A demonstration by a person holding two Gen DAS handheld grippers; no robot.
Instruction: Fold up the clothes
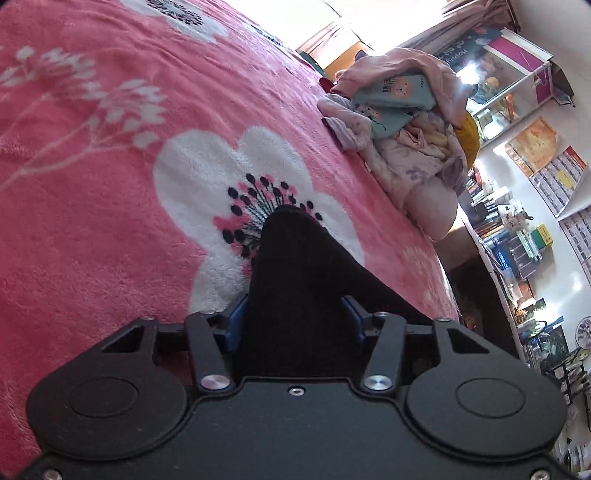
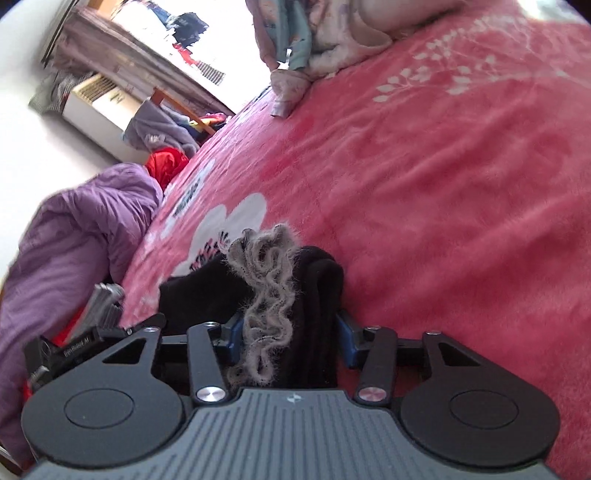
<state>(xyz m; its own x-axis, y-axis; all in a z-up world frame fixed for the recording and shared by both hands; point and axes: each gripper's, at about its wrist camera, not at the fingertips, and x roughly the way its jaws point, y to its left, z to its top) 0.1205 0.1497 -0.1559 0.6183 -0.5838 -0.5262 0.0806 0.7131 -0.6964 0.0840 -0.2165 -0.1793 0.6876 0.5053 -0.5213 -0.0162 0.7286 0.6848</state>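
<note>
Right wrist view alone shows grey ruffled trim (image 2: 267, 295) mid-frame; right gripper (image 2: 288, 332) and left gripper (image 1: 295, 317) both clamp the black garment (image 1: 291, 258).

one black garment (image 1: 295, 266), two tools (image 1: 295, 321), one clothes pile (image 1: 402, 122)

We record a pink fleece blanket (image 1: 110, 229) with white flowers covering the bed. To its side, crowded bookshelves (image 1: 517, 243) and a glass cabinet (image 1: 513, 85) against a white wall hung with calendars (image 1: 557, 177). Bright window light (image 2: 229, 33) behind. A purple quilt (image 2: 74, 236) and a white unit (image 2: 99, 107) by the bed's far edge.
</note>
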